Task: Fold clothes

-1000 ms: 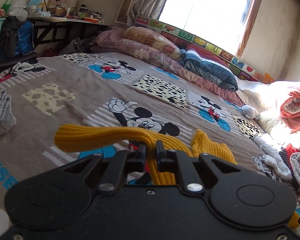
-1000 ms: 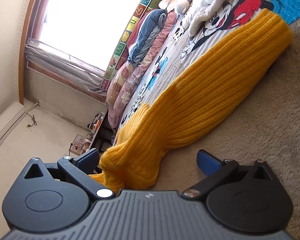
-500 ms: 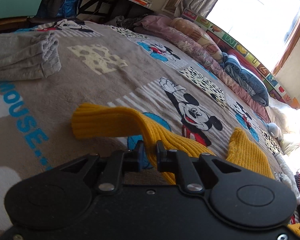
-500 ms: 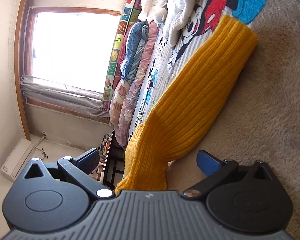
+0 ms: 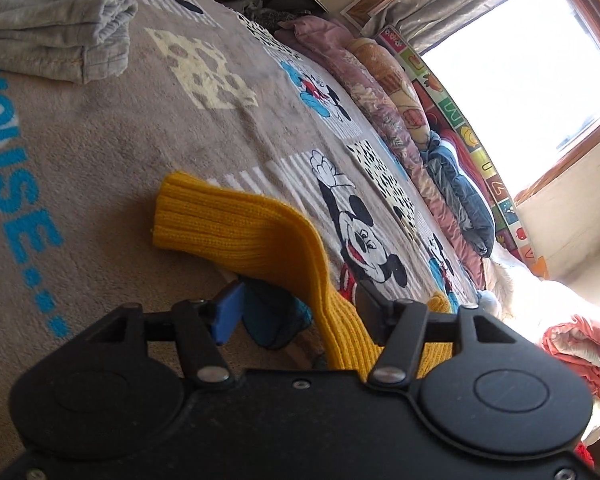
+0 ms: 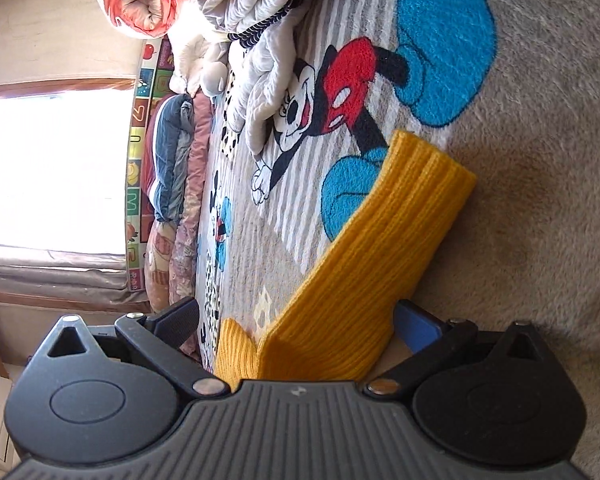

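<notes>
L wrist view: left tongs spread wide, yellow knit sweater draped between fingers, seemingly loose, on cartoon blanket; grey folded garment beyond. R wrist view: right tongs wide apart around sweater sleeve lying on blanket.

Bed w/ grey cartoon-mouse blanket. On it: yellow knit sweater at centre, folded grey garment at 10 o'clock, rolled quilts along far edge at 2, white clothes by them.
</notes>
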Action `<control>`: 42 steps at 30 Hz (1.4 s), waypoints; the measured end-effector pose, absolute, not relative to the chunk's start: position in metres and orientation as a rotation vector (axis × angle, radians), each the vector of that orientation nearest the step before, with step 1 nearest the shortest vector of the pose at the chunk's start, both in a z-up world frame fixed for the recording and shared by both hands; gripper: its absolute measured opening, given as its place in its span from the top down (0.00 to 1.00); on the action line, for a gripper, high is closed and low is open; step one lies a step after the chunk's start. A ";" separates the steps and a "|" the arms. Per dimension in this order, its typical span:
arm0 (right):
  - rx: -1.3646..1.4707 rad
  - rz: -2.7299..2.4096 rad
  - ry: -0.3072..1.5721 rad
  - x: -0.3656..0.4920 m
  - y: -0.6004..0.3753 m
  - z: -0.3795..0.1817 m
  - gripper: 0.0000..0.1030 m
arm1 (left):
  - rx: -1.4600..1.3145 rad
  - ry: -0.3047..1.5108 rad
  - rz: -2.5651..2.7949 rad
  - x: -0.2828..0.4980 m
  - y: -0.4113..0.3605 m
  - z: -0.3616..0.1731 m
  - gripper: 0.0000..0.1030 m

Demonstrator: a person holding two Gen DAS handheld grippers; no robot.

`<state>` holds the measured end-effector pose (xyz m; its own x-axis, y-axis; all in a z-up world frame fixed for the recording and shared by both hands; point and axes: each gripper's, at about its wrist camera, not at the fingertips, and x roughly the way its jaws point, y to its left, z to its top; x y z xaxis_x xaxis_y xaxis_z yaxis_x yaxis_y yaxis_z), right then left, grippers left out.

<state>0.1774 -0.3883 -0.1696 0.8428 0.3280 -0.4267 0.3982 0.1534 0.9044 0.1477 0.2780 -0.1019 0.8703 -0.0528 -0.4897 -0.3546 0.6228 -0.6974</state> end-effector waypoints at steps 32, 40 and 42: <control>1.283 -0.012 0.367 0.215 -0.422 -0.125 0.77 | -0.897 0.578 0.198 0.166 0.282 -0.113 0.40; 1.335 -0.033 0.541 0.201 -0.394 -0.168 0.22 | -0.865 0.595 0.219 0.166 0.277 -0.110 0.40; 1.320 0.017 0.604 0.205 -0.373 -0.170 0.22 | -0.856 0.602 0.221 0.167 0.275 -0.109 0.40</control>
<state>0.2046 -0.3728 -0.1700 0.8473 0.3449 -0.4038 0.3220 0.2710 0.9071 0.1665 0.2752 -0.1088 0.8130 -0.0528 -0.5798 -0.4156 0.6450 -0.6414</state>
